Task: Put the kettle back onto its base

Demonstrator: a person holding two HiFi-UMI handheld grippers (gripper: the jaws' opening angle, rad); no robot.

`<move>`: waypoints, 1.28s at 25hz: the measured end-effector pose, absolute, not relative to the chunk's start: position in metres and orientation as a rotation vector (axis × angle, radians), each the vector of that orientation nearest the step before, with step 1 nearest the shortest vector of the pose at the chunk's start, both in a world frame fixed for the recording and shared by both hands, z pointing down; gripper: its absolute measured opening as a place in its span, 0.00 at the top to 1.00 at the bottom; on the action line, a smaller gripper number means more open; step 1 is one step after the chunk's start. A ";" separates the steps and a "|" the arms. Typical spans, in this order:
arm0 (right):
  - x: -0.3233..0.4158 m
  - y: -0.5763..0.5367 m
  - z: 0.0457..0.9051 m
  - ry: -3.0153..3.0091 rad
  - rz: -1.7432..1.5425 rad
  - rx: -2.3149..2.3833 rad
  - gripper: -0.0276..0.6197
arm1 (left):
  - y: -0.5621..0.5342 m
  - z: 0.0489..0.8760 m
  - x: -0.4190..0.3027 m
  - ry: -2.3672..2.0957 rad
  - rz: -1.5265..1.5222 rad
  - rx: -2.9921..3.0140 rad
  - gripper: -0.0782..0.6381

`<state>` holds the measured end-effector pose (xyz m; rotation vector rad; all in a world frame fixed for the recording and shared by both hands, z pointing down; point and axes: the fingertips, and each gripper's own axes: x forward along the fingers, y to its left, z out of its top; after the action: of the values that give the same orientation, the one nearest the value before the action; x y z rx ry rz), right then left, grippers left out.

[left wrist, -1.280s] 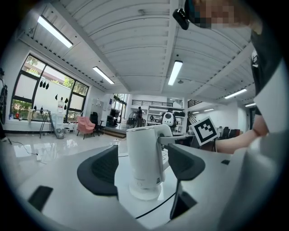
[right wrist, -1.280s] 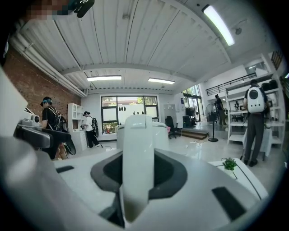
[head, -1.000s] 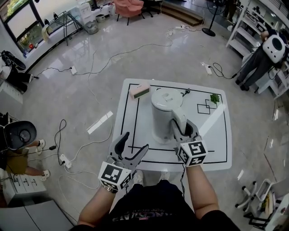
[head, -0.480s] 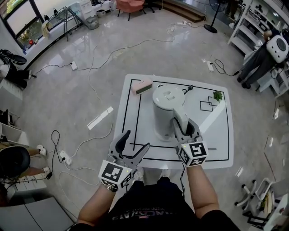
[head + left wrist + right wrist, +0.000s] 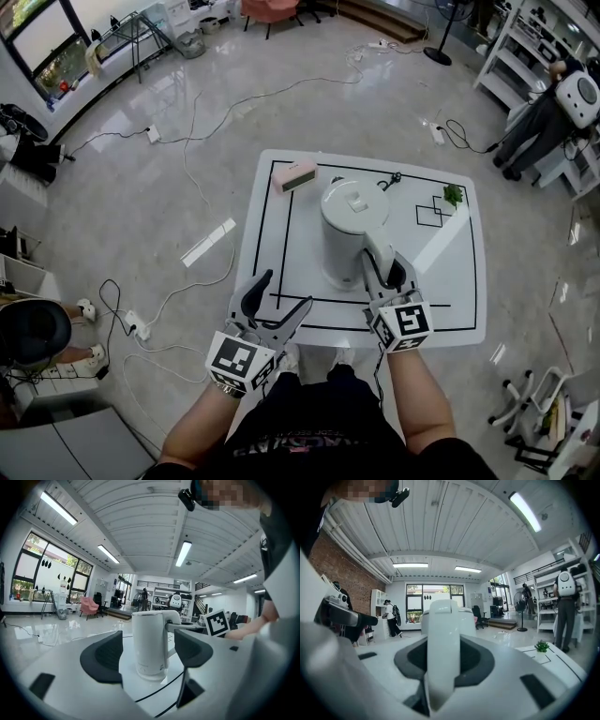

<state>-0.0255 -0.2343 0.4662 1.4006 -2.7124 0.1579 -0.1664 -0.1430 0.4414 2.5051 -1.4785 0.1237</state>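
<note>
Little has changed in the last second: the white electric kettle (image 5: pixel 353 225) stands at the centre of the table (image 5: pixel 450 291), apparently seated on its base (image 5: pixel 151 674). The right gripper (image 5: pixel 386 274) still clamps its handle (image 5: pixel 440 648); the left gripper (image 5: pixel 281 292) waits agape by the near edge. Letting go looks next.

Bright daylight + ceiling strips (image 5: pixel 183 553), glare on floor (image 5: pixel 122 216), gripper views fisheye-warped w/ dark corners.
</note>
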 end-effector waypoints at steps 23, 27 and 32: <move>-0.011 -0.213 0.471 -2.760 0.123 1.472 0.79 | -0.150 0.456 -0.152 -1.441 0.136 2.488 0.41; -0.006 -0.212 0.471 -2.755 0.142 1.490 0.79 | -0.154 0.455 -0.151 -1.431 0.129 2.488 0.41; -0.004 -0.205 0.474 -2.752 0.130 1.490 0.79 | -0.157 0.458 -0.149 -1.412 0.132 2.497 0.41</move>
<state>-0.0044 -0.2045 0.4742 1.4900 -2.7521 0.1303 -0.1493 -0.1571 0.4577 2.4975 -1.4122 0.1316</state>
